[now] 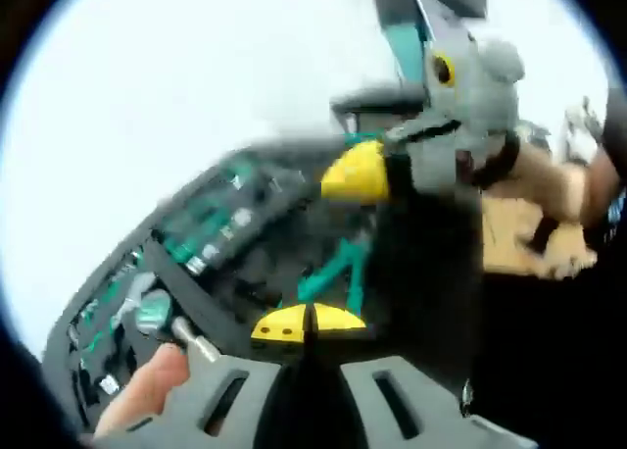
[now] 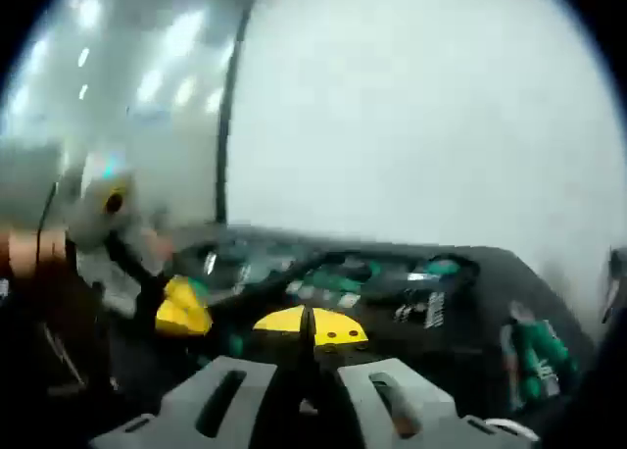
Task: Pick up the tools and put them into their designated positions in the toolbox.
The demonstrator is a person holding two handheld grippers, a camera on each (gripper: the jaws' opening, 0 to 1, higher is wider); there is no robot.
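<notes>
toolbox (image 1: 225, 224): blurry, tools in its slots too smeared to name
small silver tool (image 1: 162, 317): a thumb hides one end
right side tools (image 2: 534, 356): green and black, blurry, too fuzzy to name

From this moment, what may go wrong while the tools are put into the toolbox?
1. Both views are blurred, which suggests fast motion; the toolbox slots look narrow, so a tool could miss its slot.
2. In the left gripper view the right gripper appears close above the left gripper, so the two might collide over the toolbox.
3. A finger lies beside the left gripper near a silver socket tool; it might get pinched.
</notes>
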